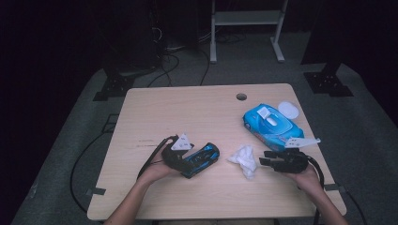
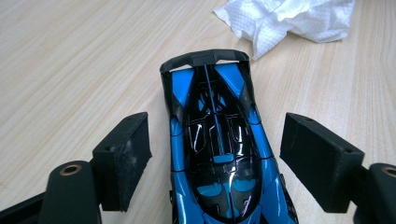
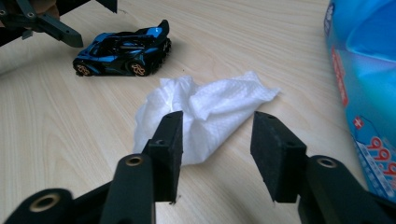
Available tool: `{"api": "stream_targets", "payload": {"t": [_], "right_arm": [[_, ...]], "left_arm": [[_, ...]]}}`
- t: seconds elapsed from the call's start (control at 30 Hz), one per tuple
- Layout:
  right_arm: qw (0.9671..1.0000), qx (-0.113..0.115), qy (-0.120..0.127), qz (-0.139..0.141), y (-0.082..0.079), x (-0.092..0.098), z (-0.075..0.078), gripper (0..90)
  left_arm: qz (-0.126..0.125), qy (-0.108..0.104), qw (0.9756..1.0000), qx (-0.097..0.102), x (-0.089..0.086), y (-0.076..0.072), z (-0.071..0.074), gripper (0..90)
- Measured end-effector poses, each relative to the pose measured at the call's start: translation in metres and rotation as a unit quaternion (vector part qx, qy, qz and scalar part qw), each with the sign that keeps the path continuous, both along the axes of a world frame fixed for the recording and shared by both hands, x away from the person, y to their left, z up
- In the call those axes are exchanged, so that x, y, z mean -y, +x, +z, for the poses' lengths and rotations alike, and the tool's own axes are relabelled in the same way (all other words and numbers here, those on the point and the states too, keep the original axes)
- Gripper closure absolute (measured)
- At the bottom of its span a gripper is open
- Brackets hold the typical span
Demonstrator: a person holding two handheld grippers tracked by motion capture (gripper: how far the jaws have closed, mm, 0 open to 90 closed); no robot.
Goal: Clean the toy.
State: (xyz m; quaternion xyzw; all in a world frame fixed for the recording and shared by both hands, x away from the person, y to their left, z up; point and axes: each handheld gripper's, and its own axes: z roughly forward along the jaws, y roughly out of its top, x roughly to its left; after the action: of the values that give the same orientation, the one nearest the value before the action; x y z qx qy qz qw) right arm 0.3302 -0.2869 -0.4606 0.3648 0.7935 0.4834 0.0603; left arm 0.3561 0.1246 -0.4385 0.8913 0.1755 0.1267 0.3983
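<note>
Between left gripper (image 2: 215, 163) spread jaws: toy car (image 2: 219, 149), gaps each side; right gripper (image 3: 217, 154) jaws spread before wipe (image 3: 205, 112), untouched.

Black grippers (image 1: 270, 161) w/ brass rivets (grey plates, trailing cables).

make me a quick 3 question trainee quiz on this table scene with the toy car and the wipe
1. True or false: the left gripper clamps the glossy blue and black toy car.
2. What lies between the car and the right gripper?
3. The blue plastic wipes pack sits: A) left of the car, B) on the floor, C) beyond the right gripper.

Key:
1. False; the car lies between the open jaws, gaps on both sides.
2. A crumpled white paper wipe.
3. C
</note>
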Motion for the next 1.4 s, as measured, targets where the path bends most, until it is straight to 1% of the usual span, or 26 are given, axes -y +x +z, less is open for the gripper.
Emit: {"api": "stream_targets", "payload": {"t": [0.17, 0.2, 0.3, 0.4, 0.47, 0.5, 0.63, 0.7, 0.8, 0.83, 0.87, 0.9, 1.0, 1.07, 1.2, 1.33, 1.4], "right_arm": [[1.0000, 0.004, 0.003, 0.001, -0.002, 0.004, 0.000, 49.5], [1.0000, 0.004, 0.003, 0.000, -0.002, 0.005, 0.000, 48.6], [1.0000, -0.003, 0.002, 0.003, -0.002, 0.006, -0.001, 47.6], [1.0000, -0.002, 0.001, 0.002, -0.003, 0.007, -0.001, 46.5], [1.0000, -0.002, 0.000, 0.002, -0.003, 0.006, -0.001, 45.7], [1.0000, -0.001, -0.001, 0.002, -0.003, 0.006, -0.001, 45.3], [0.9999, -0.005, -0.009, 0.003, -0.003, 0.005, -0.002, 43.8], [0.9999, -0.005, -0.007, 0.006, -0.003, 0.005, -0.002, 43.3], [1.0000, -0.004, -0.005, 0.005, -0.003, 0.005, -0.002, 42.4], [1.0000, -0.005, -0.005, 0.005, -0.003, 0.005, -0.002, 42.2], [1.0000, -0.005, -0.006, 0.004, -0.003, 0.005, -0.002, 42.0], [1.0000, -0.006, -0.007, 0.004, -0.003, 0.005, -0.002, 41.9], [0.9999, -0.008, -0.009, 0.004, -0.003, 0.005, -0.003, 41.4], [0.9999, -0.007, -0.008, 0.004, -0.004, 0.005, -0.004, 41.2], [0.9999, -0.008, -0.008, 0.000, -0.005, 0.006, -0.007, 40.1], [0.9999, -0.010, -0.008, -0.004, -0.006, 0.007, -0.007, 39.5], [0.9999, -0.010, -0.005, -0.006, -0.006, 0.007, -0.008, 39.0]], "left_arm": [[0.007, -0.006, 1.0000, 0.003, -0.006, -0.002, 0.002, 21.8], [0.007, -0.004, 1.0000, 0.005, -0.008, -0.002, 0.003, 21.5], [0.013, -0.007, 0.9999, 0.006, -0.012, -0.003, 0.002, 21.6], [0.016, -0.001, 0.9998, 0.009, -0.017, -0.005, 0.002, 20.1], [0.018, -0.003, 0.9998, 0.009, -0.020, -0.005, 0.001, 19.7], [0.019, 0.000, 0.9998, 0.011, -0.022, -0.006, 0.002, 19.7], [0.029, -0.007, 0.9994, 0.014, -0.030, -0.008, 0.003, 19.4], [0.032, -0.010, 0.9993, 0.014, -0.034, -0.008, 0.003, 19.3], [0.035, -0.007, 0.9992, 0.017, -0.039, -0.010, 0.004, 19.2], [0.037, -0.010, 0.9991, 0.018, -0.040, -0.010, 0.004, 19.2], [0.041, -0.014, 0.9989, 0.016, -0.041, -0.011, 0.004, 19.2], [0.041, -0.010, 0.9990, 0.017, -0.043, -0.011, 0.004, 19.2], [0.042, -0.012, 0.9989, 0.018, -0.045, -0.013, 0.004, 19.1], [0.041, -0.009, 0.9990, 0.018, -0.048, -0.014, 0.003, 19.0], [0.051, -0.013, 0.9985, 0.014, -0.054, -0.017, 0.000, 18.6], [0.061, -0.022, 0.9978, 0.011, -0.063, -0.020, -0.003, 18.6], [0.062, -0.018, 0.9979, 0.011, -0.067, -0.021, -0.003, 18.5]]}}
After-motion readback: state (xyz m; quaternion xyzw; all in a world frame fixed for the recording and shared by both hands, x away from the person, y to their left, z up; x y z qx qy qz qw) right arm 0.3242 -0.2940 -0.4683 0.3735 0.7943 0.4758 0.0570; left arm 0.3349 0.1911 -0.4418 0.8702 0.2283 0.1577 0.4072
